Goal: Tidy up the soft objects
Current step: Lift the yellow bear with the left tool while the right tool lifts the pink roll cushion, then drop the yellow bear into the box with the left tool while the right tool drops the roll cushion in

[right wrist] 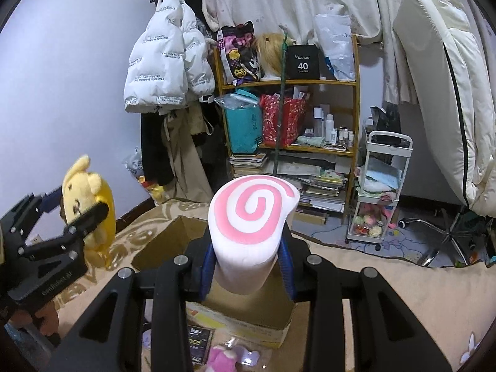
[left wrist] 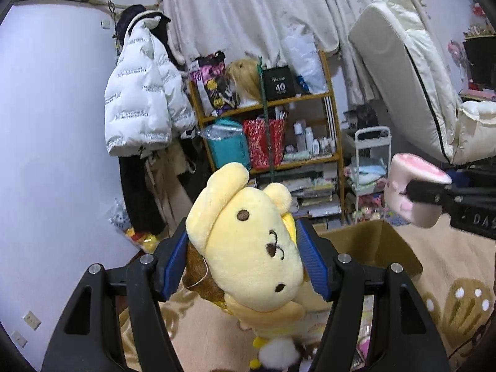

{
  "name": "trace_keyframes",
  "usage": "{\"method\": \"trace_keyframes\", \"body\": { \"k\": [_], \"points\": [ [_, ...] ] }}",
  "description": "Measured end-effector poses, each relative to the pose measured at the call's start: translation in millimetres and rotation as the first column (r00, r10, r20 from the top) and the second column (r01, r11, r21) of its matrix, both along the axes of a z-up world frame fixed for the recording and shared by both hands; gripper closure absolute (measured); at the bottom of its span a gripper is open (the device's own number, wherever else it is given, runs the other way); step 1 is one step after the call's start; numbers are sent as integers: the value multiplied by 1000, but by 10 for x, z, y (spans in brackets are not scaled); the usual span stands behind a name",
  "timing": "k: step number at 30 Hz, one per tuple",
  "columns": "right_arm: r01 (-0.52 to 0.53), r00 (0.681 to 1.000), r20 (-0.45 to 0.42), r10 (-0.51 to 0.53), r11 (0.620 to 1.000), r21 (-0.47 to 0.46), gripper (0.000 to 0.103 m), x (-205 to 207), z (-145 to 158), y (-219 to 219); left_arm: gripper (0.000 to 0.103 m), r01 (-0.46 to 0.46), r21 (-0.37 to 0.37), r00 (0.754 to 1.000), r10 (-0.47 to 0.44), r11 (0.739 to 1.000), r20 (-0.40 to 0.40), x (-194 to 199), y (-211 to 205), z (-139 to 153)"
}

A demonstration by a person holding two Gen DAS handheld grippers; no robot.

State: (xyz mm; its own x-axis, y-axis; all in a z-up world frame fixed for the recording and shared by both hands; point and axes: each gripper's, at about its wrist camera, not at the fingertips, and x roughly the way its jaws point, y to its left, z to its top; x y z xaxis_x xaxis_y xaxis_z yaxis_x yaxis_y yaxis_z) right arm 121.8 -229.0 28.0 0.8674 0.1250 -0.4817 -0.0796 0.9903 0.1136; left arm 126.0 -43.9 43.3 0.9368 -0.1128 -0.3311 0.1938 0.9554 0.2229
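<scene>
Item one, leftmost: left gripper [left wrist: 248, 263], blue pads pressing in on both sides of the head of a yellow bear plush [left wrist: 251, 248], jaws closed to the head's width; the plush's body is hanging down below the fingers, its long axis running roughly top to bottom. Item two, centre: open cardboard box [right wrist: 161, 248], sitting on the patterned beige rug [right wrist: 403, 294], lying below and ahead of both tools, so the coming move for either looks to be a short carry forward and down over the opening; judging from the right wrist view, the right tool is hanging almost directly above the box, while the left is standing off to the box's left side. Item three, rightmost: right gripper [right wrist: 248, 263], closing partway on the white flanks of a pink spiral cushion [right wrist: 252, 214], spiral face tilting up and away. Obscured: the box interior is largely blocked by the cushion and fingers, contents not determinable; the bear's lower body is cut off at the frame edge; small pink items on the rug near the box are too partial to identify.
</scene>
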Motion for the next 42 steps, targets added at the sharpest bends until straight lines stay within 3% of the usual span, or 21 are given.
{"method": "trace_keyframes", "body": {
  "k": [9, 16, 21, 30, 33, 34, 37, 42],
  "points": [
    [-13, 999, -46, 13, 1000, 4, 65, 159, -320, -15, 37, -5, -15, 998, 4, 1000, -64, 261, -37, -286],
    [-26, 997, -77, 26, 1000, 1, 64, 289, -533, 6, 37, -12, -74, 983, -2, 997, -182, 494, -44, -521],
    [-26, 994, -104, 25, 1000, -6, 62, 357, -664, 10, 36, -17, -63, 969, 1, 998, -245, 597, -82, -692],
    [-34, 987, -158, 33, 999, 1, 55, 422, -846, -35, 26, -10, -25, 955, 2, 1000, -296, 706, -120, -854],
    [-36, 985, -168, 36, 999, 3, 54, 422, -875, -37, 17, -20, -12, 956, 15, 1000, -294, 687, -120, -861],
    [-40, 984, -173, 40, 999, 9, 52, 422, -880, -40, 17, -21, -6, 956, 18, 1000, -292, 678, -116, -858],
    [-34, 986, -160, 36, 999, 12, 34, 392, -863, -47, 16, -28, 8, 949, 29, 1000, -313, 676, -95, -856],
    [-16, 992, -126, 18, 1000, 21, 17, 286, -757, -65, 15, -47, -1, 937, 44, 999, -346, 638, 20, -845]
  ]
}}
